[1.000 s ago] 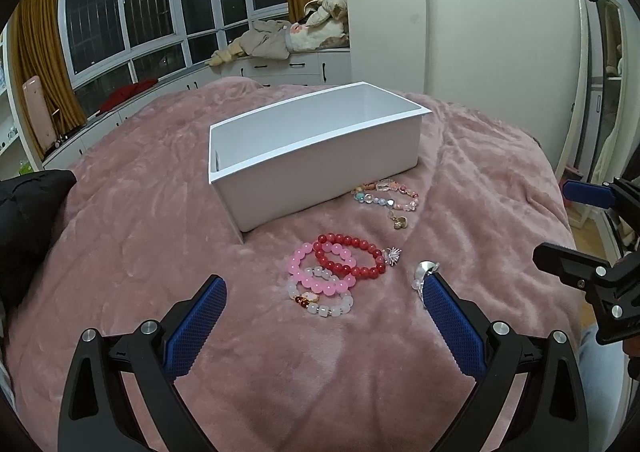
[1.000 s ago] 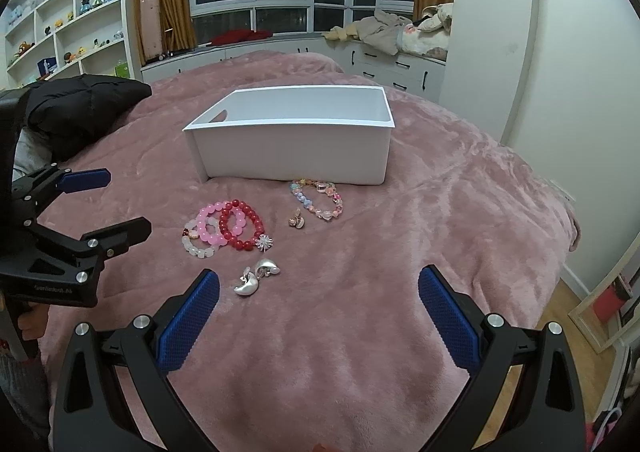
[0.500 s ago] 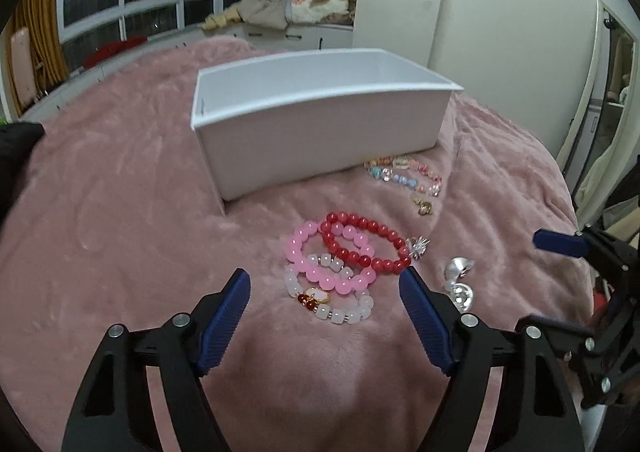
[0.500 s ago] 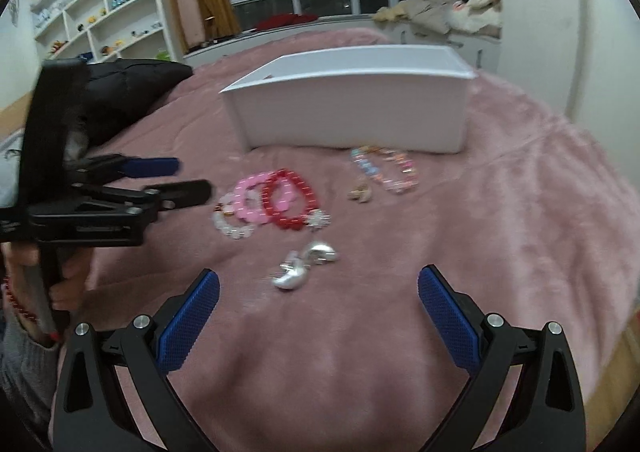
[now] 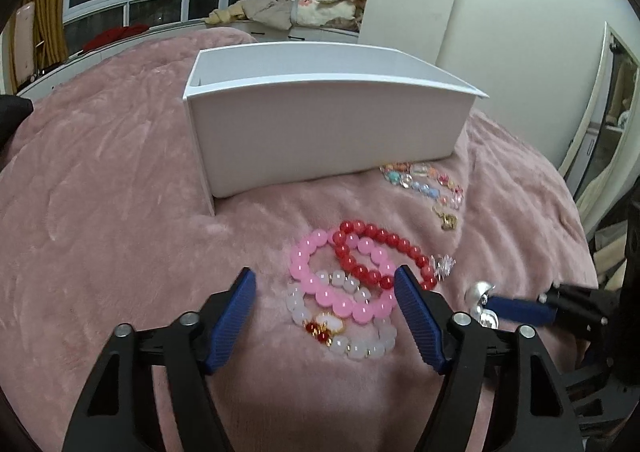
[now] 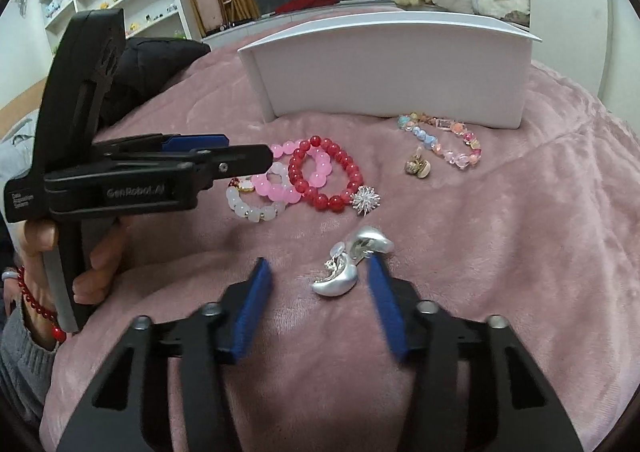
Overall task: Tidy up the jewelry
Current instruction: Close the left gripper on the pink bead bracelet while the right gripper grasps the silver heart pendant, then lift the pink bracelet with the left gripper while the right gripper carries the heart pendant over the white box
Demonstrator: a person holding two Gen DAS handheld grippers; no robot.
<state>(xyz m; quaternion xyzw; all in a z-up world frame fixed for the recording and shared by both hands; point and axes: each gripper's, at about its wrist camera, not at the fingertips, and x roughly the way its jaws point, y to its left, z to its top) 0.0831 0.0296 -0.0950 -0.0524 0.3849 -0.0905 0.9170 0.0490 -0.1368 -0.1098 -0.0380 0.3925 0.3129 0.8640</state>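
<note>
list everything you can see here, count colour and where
box: 1, white, open top, on the blanket behind the jewelry
blanket: 1, pink, plush, under everything
red bracelet: 1, red beads with silver charm, overlapping the pink one
pink bracelet: 1, pink, between red and white ones
white bracelet: 1, white beads, gold-red charm, nearest the left gripper
pastel bracelet: 1, mixed colours, by the box front
gold charm: 1, beside the pastel bracelet
silver earrings: 2, silver, ahead of the right gripper
left gripper: open, over the bracelets
right gripper: open, around the earrings
</note>
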